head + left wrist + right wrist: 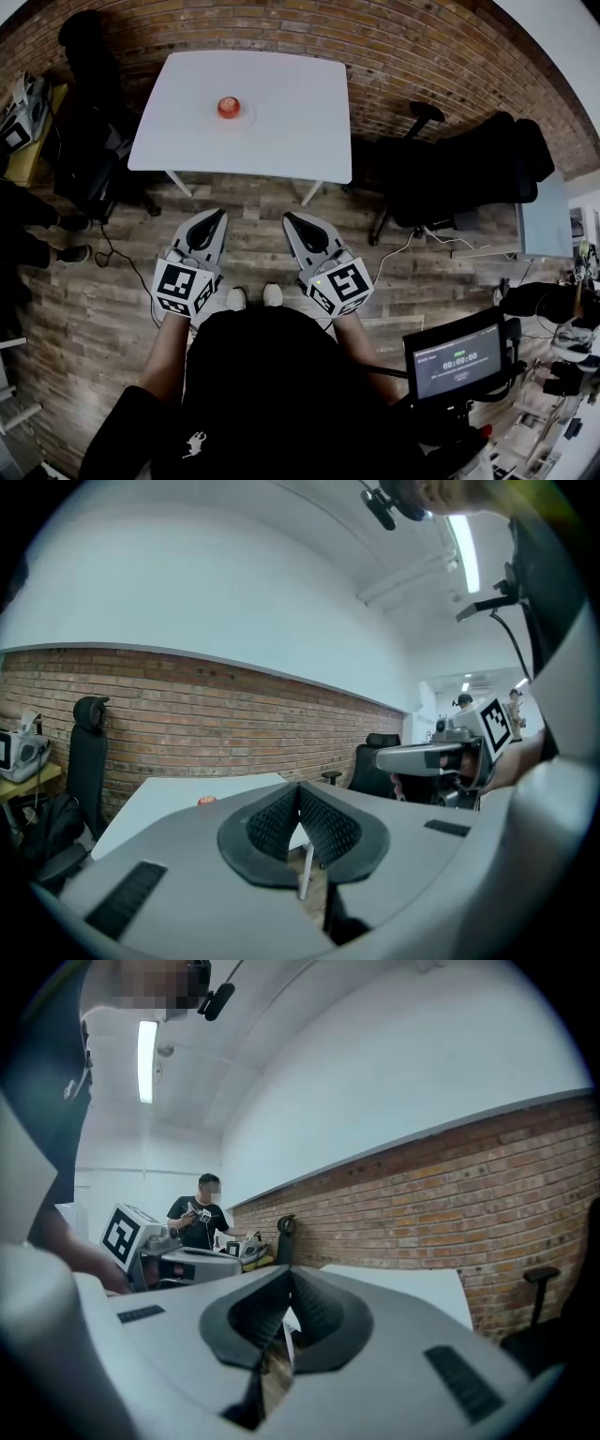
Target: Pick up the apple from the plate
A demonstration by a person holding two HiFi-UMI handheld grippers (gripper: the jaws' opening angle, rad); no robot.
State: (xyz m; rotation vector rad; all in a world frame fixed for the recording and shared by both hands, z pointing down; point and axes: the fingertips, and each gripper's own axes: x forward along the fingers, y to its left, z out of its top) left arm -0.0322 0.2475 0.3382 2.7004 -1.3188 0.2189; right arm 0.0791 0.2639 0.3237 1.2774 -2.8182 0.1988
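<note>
Red apple (pixel 229 107) on plate (pixel 247 117) on counter (pixel 281 131), 12 o'clock and well apart from left hand-held gripper (pixel 219 215) and right hand-held gripper (pixel 289 218), both closed, empty; probably firm, smooth, light, so pinch across its widest middle.

Brick wall (pixel 375 37), plank floor (pixel 84 319), white table (pixel 281 131), black chair (pixel 469 169).

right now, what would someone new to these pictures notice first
The red apple catches the eye first, sitting on its plate alone on the white table by the brick wall. Next come the left gripper and right gripper. They are held side by side over the wood floor, short of the table, both shut and empty.
</note>
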